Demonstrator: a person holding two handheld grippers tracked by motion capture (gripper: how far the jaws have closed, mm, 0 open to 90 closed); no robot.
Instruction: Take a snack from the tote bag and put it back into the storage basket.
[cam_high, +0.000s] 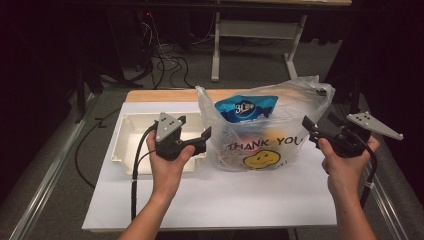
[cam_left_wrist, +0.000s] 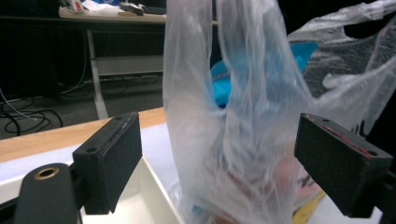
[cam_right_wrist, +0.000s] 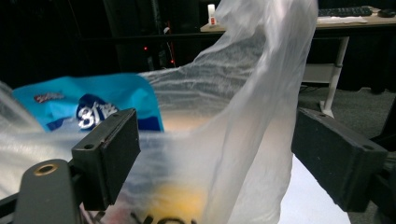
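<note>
Flanking plastic bag (cam_high: 265, 130) on bench (cam_high: 210, 200): left gripper (cam_high: 206, 136), right gripper (cam_high: 309, 129) spread wide around handles, nothing pinched.

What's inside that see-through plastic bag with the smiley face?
Inside the plastic bag, a blue snack packet stands at the top, its white logo visible. Below it something orange and reddish shows blurrily through the film; the crumpled plastic and printed smiley hide what it is.
</note>
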